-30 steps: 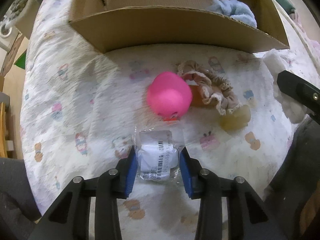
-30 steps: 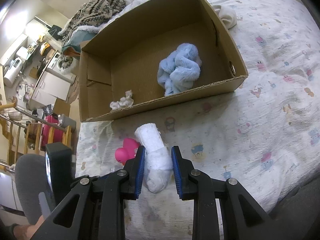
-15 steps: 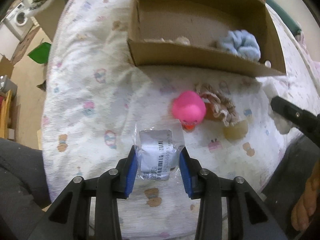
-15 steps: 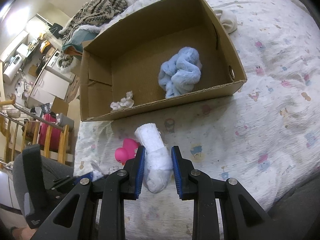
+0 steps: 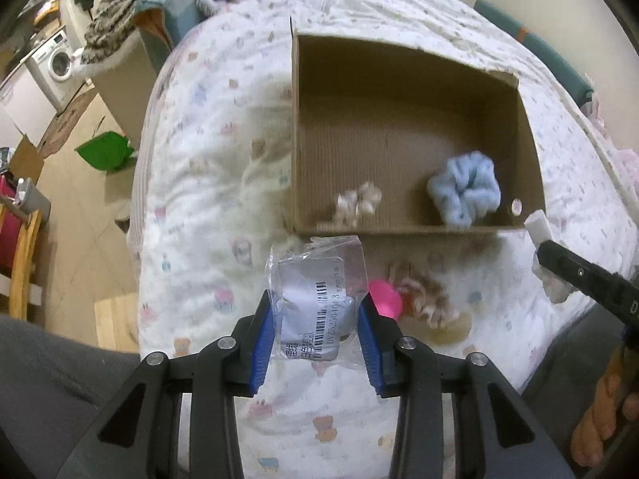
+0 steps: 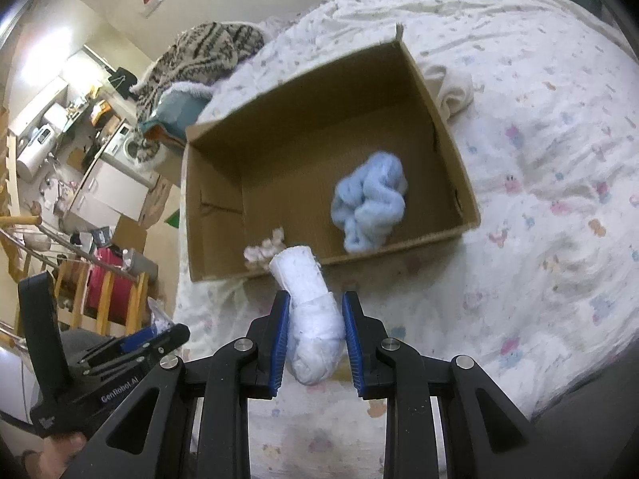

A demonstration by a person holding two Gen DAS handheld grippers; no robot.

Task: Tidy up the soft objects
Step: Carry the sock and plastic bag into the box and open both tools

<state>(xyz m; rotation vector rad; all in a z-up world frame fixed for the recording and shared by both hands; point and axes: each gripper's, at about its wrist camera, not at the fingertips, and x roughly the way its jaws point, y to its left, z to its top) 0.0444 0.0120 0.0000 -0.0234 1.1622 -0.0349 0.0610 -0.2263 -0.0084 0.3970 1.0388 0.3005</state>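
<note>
A bed (image 5: 207,183) with a cartoon-print cover fills both views, and an open cardboard box (image 5: 297,139) sits on it in the upper middle of the frame, holding a fluffy blue scrunchie (image 5: 465,189) at its lower right and a small cream scrunchie (image 5: 355,205) near its front wall. The left gripper (image 5: 317,331), low in the frame, is clamped on a clear plastic packet (image 5: 315,299) with a barcode label, held just in front of the box, with a pink toy (image 5: 385,297) and a beige scrunchie (image 5: 425,297) lying on the cover right of it. The right gripper (image 6: 313,337) is closed around a white rolled cloth (image 6: 309,307) whose top end reaches the box's front wall.
</note>
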